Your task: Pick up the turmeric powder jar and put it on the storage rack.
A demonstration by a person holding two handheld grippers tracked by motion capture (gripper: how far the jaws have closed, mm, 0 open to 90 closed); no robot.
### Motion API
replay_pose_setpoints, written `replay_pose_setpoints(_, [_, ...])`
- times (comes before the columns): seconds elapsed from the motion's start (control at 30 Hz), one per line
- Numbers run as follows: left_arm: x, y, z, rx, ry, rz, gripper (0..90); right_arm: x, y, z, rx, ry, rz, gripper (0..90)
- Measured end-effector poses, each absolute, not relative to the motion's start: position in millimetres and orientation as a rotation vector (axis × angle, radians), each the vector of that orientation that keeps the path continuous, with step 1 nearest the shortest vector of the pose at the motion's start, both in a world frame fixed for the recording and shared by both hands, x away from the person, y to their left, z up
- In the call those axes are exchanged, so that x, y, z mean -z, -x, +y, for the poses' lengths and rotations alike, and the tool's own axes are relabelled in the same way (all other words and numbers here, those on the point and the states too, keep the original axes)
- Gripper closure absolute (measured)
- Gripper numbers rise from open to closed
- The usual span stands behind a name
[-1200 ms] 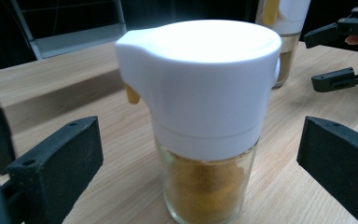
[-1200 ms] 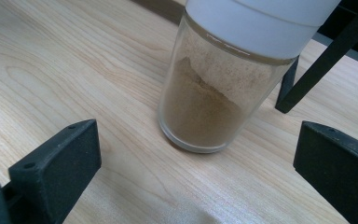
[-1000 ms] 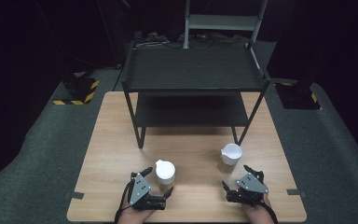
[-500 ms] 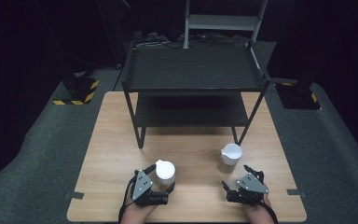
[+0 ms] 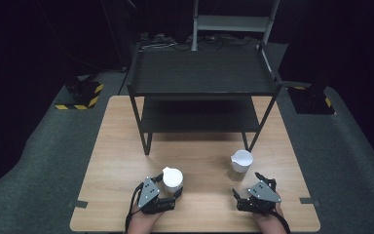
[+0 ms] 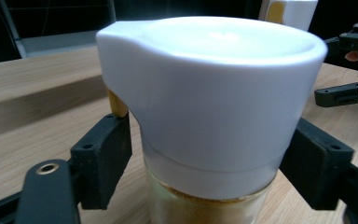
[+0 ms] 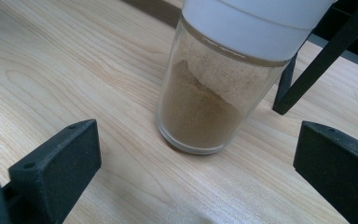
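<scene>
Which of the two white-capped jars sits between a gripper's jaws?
The left jar, between the left gripper's jaws, which have just been closing around it. The right jar stands free ahead of the open right gripper.

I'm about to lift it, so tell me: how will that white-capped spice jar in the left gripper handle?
The jar looks rigid, glass under a smooth plastic cap, so probably slippery and breakable. The left gripper, whose jaws have just been closing, brackets it near the cap. Its wide cap may make it top-heavy and tippy.

2 jars (image 5: 173,179) (image 5: 241,161) on table (image 5: 119,146), before shelf rack (image 5: 204,73)
</scene>
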State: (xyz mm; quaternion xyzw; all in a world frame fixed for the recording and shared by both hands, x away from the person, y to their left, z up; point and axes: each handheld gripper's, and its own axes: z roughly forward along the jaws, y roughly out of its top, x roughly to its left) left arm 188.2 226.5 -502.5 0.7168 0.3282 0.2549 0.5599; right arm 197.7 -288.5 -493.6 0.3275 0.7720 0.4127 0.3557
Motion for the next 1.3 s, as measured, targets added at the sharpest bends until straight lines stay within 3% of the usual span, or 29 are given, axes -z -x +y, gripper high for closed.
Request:
replay_pose_setpoints(0.2, [505,-188,226,-0.597,-1.683,0.758,29.9,494,-198,-289,-1.067,-0.848,1.994,0.3])
replay_pose_setpoints(1.3, [487,-173,232,-0.665,-1.594,0.791,30.4,493,-199,-289,-1.067,-0.851,1.998,0.4])
